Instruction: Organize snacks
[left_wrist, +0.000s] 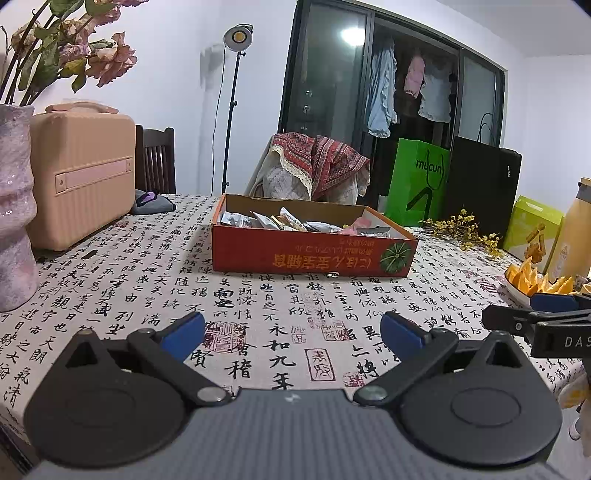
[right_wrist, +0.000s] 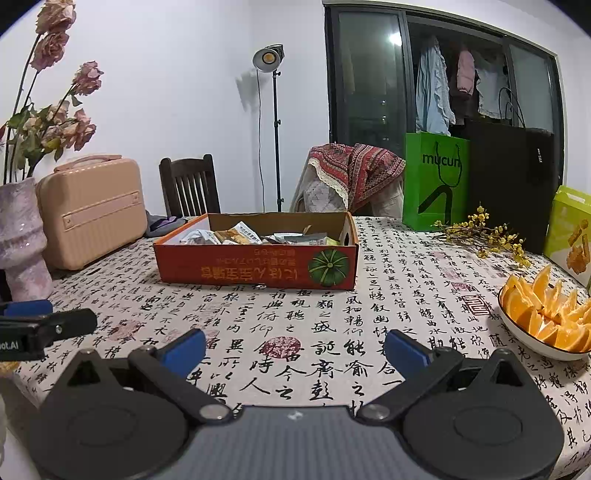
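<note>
A red cardboard box (left_wrist: 310, 254) holds several wrapped snacks (left_wrist: 280, 221) at the middle of the table. It also shows in the right wrist view (right_wrist: 255, 267), with the snacks (right_wrist: 255, 236) inside. My left gripper (left_wrist: 291, 334) is open and empty, low over the tablecloth in front of the box. My right gripper (right_wrist: 293, 349) is open and empty, also in front of the box. The right gripper's side shows at the right edge of the left wrist view (left_wrist: 535, 317); the left gripper's side shows at the left edge of the right wrist view (right_wrist: 44, 321).
A pink case (right_wrist: 92, 210) and a vase of flowers (right_wrist: 22, 236) stand at the left. A bowl of orange slices (right_wrist: 546, 314), a green snack bag (right_wrist: 572, 236), yellow flower sprigs (right_wrist: 484, 232), green and black bags stand at the right. Chairs stand behind the table.
</note>
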